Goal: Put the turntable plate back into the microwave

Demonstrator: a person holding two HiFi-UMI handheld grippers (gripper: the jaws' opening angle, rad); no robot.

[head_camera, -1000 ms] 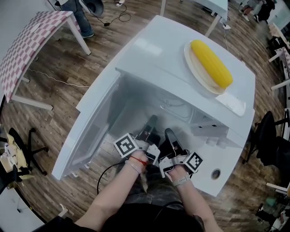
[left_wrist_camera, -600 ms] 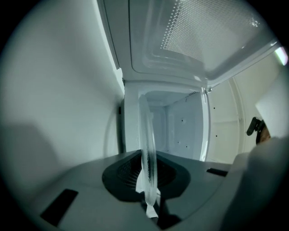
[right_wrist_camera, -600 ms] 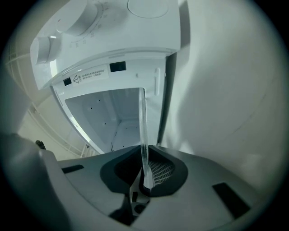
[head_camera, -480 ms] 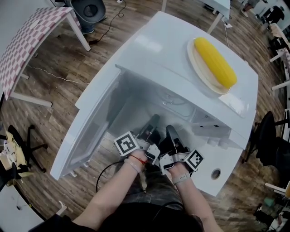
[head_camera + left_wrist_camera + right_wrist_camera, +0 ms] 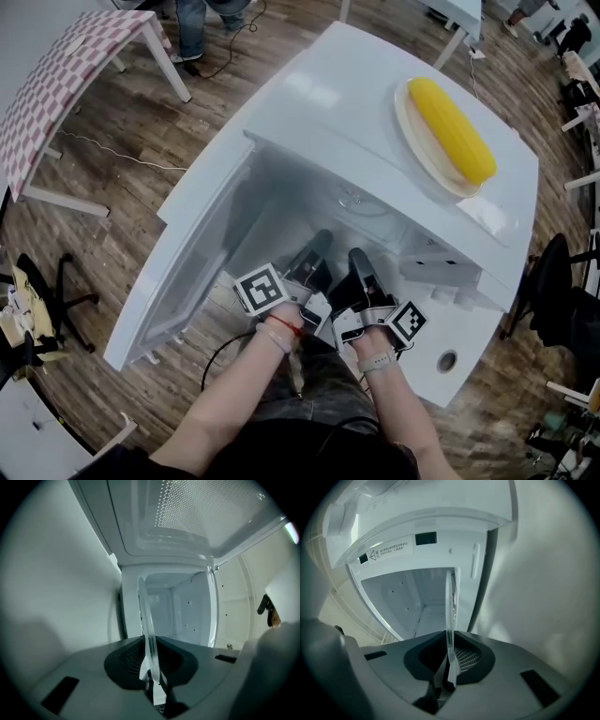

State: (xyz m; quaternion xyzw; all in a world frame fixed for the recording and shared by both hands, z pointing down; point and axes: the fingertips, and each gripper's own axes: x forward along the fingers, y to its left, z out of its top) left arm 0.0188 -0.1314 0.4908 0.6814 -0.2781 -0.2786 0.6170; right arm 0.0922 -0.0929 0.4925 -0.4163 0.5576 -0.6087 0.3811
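Both tongs are at the mouth of the microwave (image 5: 375, 103), side by side and close together, pointing into the opening.

Left tongs (image 5: 317, 246): jaws pressed onto the rim of the clear glass turntable plate (image 5: 146, 620). In the left gripper view the plate is seen edge-on as a thin, slightly tilted line rising out of the clamp point (image 5: 152, 674).

Right tongs (image 5: 359, 262): jaws likewise pinching the same plate's rim (image 5: 449, 667). The plate (image 5: 450, 606) is seen edge-on here too, standing straight up from between the pads.

The plate extends forward from both tongs toward the cavity (image 5: 187, 616). From above the glass is hard to make out; only faint curved glints show ahead of the tong tips. I cannot tell whether its far edge has crossed the threshold.

The cavity is white and lies straight ahead of both tongs. A warning label (image 5: 391, 550) sits on the frame above the opening in the right gripper view.

The door (image 5: 187, 272) is swung open, to the left of the left tongs.

On the microwave's top, beyond and to the right of the right tongs, a yellow corn cob (image 5: 452, 129) lies on a pale dish (image 5: 412, 141).

The left hand (image 5: 281, 328) has a red band at the wrist. The right hand (image 5: 375, 361) is just beside it. Wood floor (image 5: 141, 131) is all around.
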